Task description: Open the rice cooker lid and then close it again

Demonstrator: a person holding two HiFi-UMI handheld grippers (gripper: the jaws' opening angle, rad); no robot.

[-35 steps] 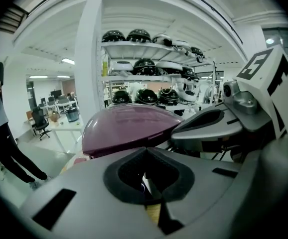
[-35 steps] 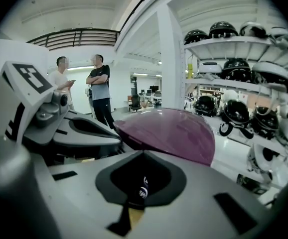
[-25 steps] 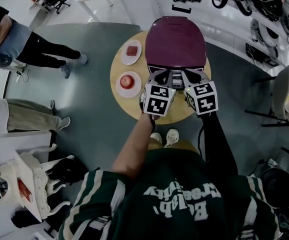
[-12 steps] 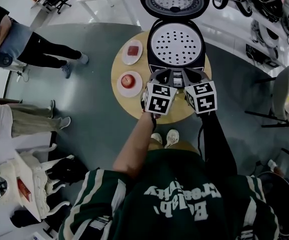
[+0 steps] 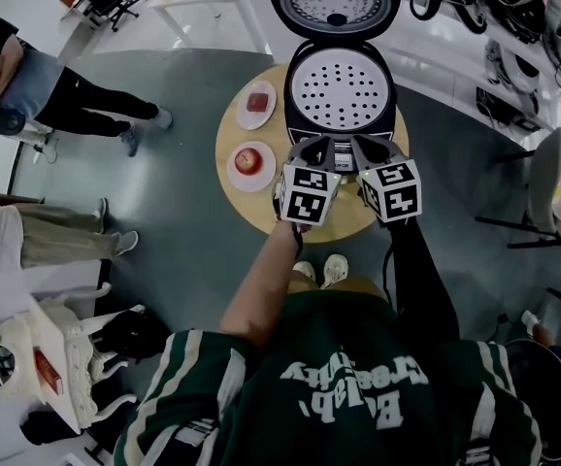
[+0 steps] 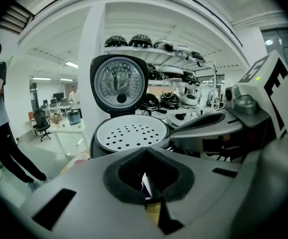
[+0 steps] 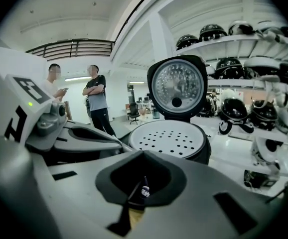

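Note:
The dark purple rice cooker (image 5: 339, 90) stands on a round wooden table (image 5: 237, 202). Its lid (image 5: 336, 0) is swung up and back, baring a white perforated tray inside. Both grippers hover side by side at the cooker's front edge, the left gripper (image 5: 312, 149) and the right gripper (image 5: 368, 149), each shut on nothing. The left gripper view has the open cooker (image 6: 129, 133) and raised lid (image 6: 120, 83) beyond the left gripper (image 6: 149, 185). From the right gripper view the cooker (image 7: 169, 139) and lid (image 7: 176, 86) sit just past the right gripper (image 7: 139, 193).
Two white plates with red food, the far plate (image 5: 255, 103) and the near plate (image 5: 249, 163), lie on the table left of the cooker. People stand at the left (image 5: 38, 85). Shelves of helmets (image 5: 513, 8) line the right wall, with a chair (image 5: 547, 187) below them.
The cooker's lid, down a second ago, has swung fully up and stayed open. Both grippers have held nearly still at the front edge.

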